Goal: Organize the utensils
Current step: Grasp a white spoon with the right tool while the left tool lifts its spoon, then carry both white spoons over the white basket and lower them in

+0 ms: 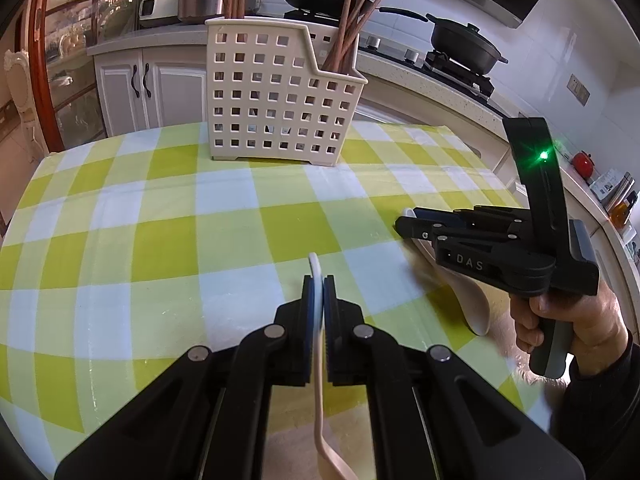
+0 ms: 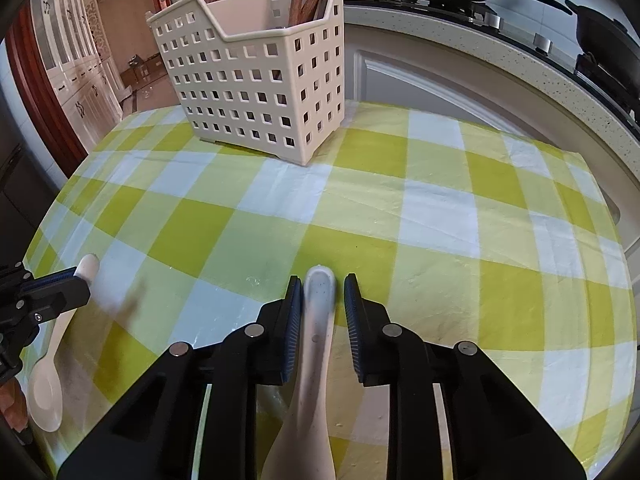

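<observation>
Chopsticks of dark reddish wood (image 1: 352, 24) are already seen standing in the tall cream plastic basket with square perforations (image 1: 276, 92), which is set at the far end of the table under a green, yellow and white checked cloth (image 2: 440, 208). Two spoons are judged to be left outside the basket, so the sorting appears partly done, with both still to be carried over and dropped in.

A slim cream-white spoon (image 2: 52, 380) is gripped near the tip of its handle by the left gripper (image 1: 319, 312), whose blue-padded jaws are pressed fully together on it. In the right wrist view its long axis is seen running towards the basket, handle tip foremost and bowl nearest the person; whether the bowl rests on the cloth cannot be told.

A broader white speckled spoon (image 2: 318, 320) lies flat on the cloth between the fingers of the right gripper (image 2: 319, 300). Its jaws are narrowed around the handle, with a small gap visible on each side, so no firm hold is shown. Its handle likewise points towards the basket, with the bowl at the near end.
</observation>
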`<state>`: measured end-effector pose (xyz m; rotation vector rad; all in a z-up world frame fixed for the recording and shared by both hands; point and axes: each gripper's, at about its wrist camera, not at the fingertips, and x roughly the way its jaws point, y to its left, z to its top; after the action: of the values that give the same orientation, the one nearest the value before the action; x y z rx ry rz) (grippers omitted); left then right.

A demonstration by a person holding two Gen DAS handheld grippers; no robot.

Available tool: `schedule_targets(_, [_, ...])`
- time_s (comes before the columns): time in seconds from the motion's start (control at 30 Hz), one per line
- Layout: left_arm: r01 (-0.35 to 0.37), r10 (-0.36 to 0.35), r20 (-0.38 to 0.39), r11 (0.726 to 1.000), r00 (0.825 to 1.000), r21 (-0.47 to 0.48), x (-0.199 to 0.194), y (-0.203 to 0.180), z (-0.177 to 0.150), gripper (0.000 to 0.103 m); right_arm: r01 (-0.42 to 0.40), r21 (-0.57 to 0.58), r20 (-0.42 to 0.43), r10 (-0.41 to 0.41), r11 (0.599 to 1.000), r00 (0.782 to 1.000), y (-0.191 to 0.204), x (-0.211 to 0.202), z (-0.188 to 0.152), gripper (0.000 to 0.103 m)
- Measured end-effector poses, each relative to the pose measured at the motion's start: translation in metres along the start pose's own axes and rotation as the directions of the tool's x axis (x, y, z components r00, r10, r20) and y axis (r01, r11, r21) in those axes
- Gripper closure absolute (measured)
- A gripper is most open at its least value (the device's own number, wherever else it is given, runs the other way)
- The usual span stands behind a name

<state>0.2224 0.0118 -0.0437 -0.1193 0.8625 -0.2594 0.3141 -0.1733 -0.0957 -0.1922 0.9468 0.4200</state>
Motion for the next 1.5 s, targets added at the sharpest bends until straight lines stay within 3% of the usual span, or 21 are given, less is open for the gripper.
schedule_targets(0.3, [0.005, -0.005, 0.0, 1.0, 1.0, 0.008, 0.001, -0.001, -0.001, 0.098, 0.065, -0.039, 0.011, -0.065, 0.997, 0.998, 0.012, 0.001, -0.001, 0.085])
schedule_targets(0.6, [0.003, -0.004, 0.026, 1.0, 1.0, 0.008, -0.008, -0.001, 0.001, 0.098, 0.052, -0.016, 0.023, -0.052, 0.999, 0.998, 0.008, -0.003, -0.002, 0.086])
schedule_targets(1.1, [-0.027, 0.025, 0.069, 0.999, 0.997, 0.03, -0.028, -0.007, 0.007, 0.098, 0.046, 0.002, 0.15, -0.046, 0.999, 0.988, 0.006, -0.071, -0.005, 0.086])
schedule_targets(1.5, [-0.043, 0.036, 0.138, 0.998, 0.99, 0.049, -0.061, -0.016, 0.015, 0.098, 0.054, 0.003, 0.254, -0.053, 0.999, 0.966, 0.003, -0.129, -0.01, 0.086])
